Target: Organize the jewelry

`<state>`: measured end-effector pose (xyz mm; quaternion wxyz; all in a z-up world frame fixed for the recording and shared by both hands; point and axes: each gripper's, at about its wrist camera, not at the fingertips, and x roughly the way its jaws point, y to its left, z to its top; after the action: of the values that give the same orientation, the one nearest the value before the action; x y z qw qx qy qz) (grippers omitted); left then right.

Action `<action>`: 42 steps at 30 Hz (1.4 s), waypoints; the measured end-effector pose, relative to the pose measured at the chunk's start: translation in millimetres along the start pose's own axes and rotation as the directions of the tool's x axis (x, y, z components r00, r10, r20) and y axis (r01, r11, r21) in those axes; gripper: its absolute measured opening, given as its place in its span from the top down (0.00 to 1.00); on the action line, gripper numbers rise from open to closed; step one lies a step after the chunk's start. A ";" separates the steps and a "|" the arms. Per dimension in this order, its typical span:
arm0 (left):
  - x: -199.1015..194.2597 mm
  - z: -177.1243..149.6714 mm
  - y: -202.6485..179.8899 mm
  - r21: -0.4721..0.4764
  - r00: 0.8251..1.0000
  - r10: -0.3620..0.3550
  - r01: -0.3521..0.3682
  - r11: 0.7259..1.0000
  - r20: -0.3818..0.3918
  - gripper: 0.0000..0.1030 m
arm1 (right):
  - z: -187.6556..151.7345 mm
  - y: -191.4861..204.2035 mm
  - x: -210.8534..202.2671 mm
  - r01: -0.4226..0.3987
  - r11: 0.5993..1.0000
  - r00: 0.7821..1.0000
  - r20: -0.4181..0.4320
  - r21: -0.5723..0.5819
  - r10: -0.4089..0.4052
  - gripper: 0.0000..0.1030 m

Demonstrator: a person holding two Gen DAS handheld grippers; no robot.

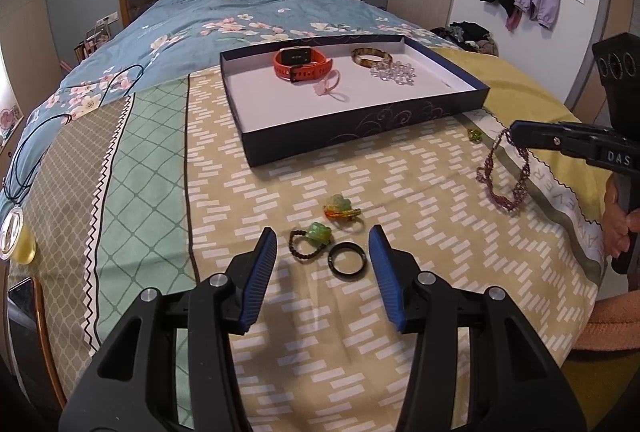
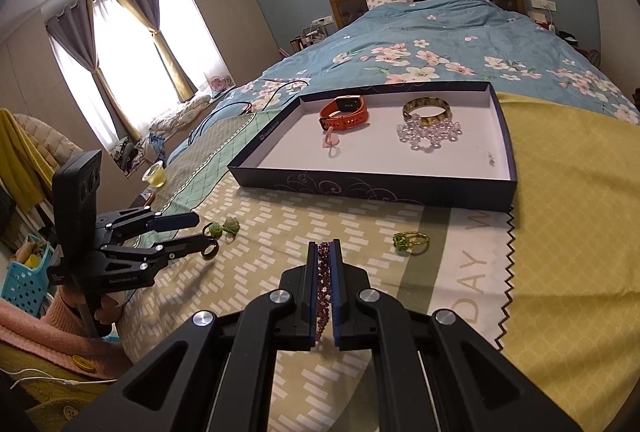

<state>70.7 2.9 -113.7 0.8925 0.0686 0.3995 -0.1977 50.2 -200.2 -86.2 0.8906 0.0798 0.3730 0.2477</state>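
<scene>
My left gripper (image 1: 322,234) stands open just above the patterned bedspread. A black ring (image 1: 346,261) and a green ring on a dark beaded band (image 1: 316,238) lie between its blue pads. An orange-green ring (image 1: 340,209) lies just beyond them. My right gripper (image 2: 325,246) is shut on a purple beaded bracelet (image 2: 325,280), which dangles off the cloth in the left wrist view (image 1: 504,171). A dark box tray (image 2: 372,187) ahead holds an orange watch (image 2: 345,111), a pink ring (image 2: 332,141), a tortoiseshell bangle (image 2: 426,109) and clear beads (image 2: 430,135). A gold ring with a green stone (image 2: 408,242) lies near the tray.
A cup of yellow liquid (image 1: 16,236), a phone (image 1: 22,294) and a black cable (image 1: 40,135) sit at the bed's left edge. A person's hand (image 1: 618,228) holds the right gripper's handle. A blue basket (image 2: 24,280) stands on the floor by the bed.
</scene>
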 end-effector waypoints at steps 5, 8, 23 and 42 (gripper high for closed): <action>-2.6 -3.6 -3.1 0.008 1.000 -0.010 0.010 1.000 -0.004 0.55 | 1.6 -1.0 -2.3 -0.007 1.000 1.000 0.012 0.005 0.007 0.96; -4.2 -6.3 -4.5 0.009 1.000 -0.014 0.014 1.000 -0.009 0.55 | 2.5 -0.9 -2.8 -0.013 1.000 1.000 0.019 0.005 0.013 0.96; -7.2 -7.7 -7.1 0.011 1.000 -0.027 0.027 1.000 -0.008 0.54 | -7.0 -15.9 16.4 0.086 0.996 0.994 -0.070 0.034 -0.083 0.68; 4.1 -10.1 -13.5 0.030 0.997 -0.030 0.032 0.999 -0.070 0.59 | -5.7 -2.4 20.0 0.094 0.994 0.993 -0.071 -0.052 -0.097 0.96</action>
<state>60.7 -7.8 -123.0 0.8736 0.0832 0.4284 -0.2153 59.1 -192.6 -103.6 0.8888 0.0312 0.4027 0.2165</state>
